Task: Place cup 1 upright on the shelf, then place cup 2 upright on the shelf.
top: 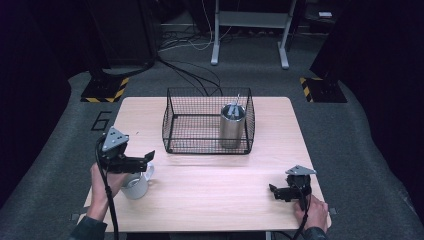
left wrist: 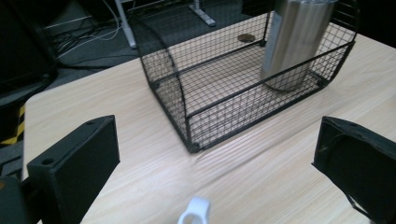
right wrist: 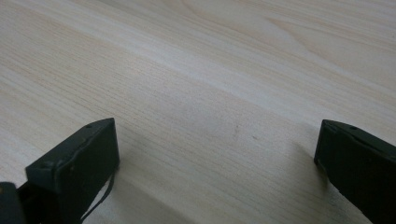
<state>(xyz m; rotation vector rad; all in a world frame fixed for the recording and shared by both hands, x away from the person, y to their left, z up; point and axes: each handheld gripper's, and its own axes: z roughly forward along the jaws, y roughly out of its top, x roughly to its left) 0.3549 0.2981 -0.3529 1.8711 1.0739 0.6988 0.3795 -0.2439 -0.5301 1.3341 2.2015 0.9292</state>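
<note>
A white mug stands near the front left corner of a light wooden table, directly beneath the left gripper, which hovers just above its rim. That gripper's jaws are spread wide and hold nothing. The person's left hand grips it from behind.

In the left gripper view the two black jaws stand far apart at the bottom corners, and the mug's white handle pokes up between them at the lower edge. Beyond lies a black wire basket with a tall ribbed steel tumbler standing upright in its far right corner. The high view shows the mug's whole body and the basket sitting at the table's middle back, well apart from the mug.

The right gripper rests low near the front right corner, held by the person's right hand. Its own view shows its jaws wide apart, empty, over bare wood grain.

The table stands on grey carpet. Black cables trail across the floor behind, past the white legs of a desk and yellow-and-black striped floor plates.
</note>
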